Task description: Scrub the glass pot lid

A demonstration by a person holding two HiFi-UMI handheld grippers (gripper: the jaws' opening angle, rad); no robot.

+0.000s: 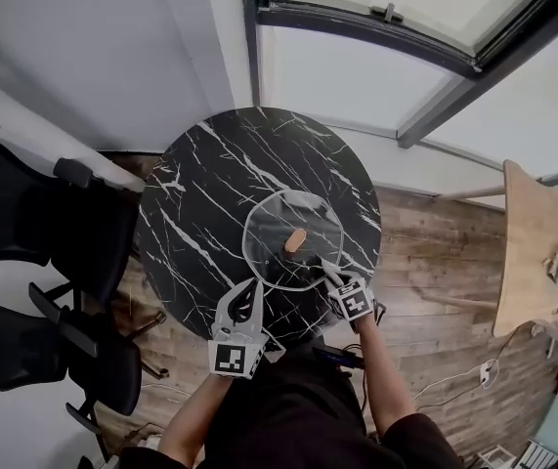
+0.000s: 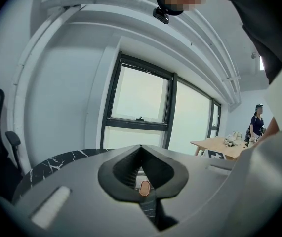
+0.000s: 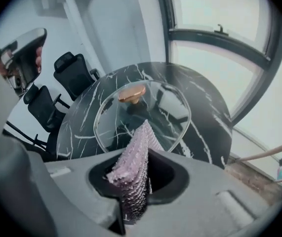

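Note:
A clear glass pot lid (image 1: 271, 225) with a wooden knob (image 1: 295, 239) lies over the near half of a round black marble table (image 1: 210, 184). My left gripper (image 1: 252, 289) sits at the lid's near rim and looks shut on the glass edge. In the left gripper view the left gripper (image 2: 141, 181) has its jaws together, with only the knob (image 2: 144, 187) showing in the slit. My right gripper (image 1: 333, 276), at the lid's near right rim, is shut on a pale purple bristled scrubber (image 3: 135, 157). Beyond it are the lid (image 3: 163, 113) and knob (image 3: 131, 93).
Two black office chairs (image 1: 49, 218) (image 1: 39, 355) stand left of the table. A light wooden table (image 1: 537, 247) is at the right on the plank floor. A window wall runs behind. A person (image 2: 257, 125) stands far off by that wooden table.

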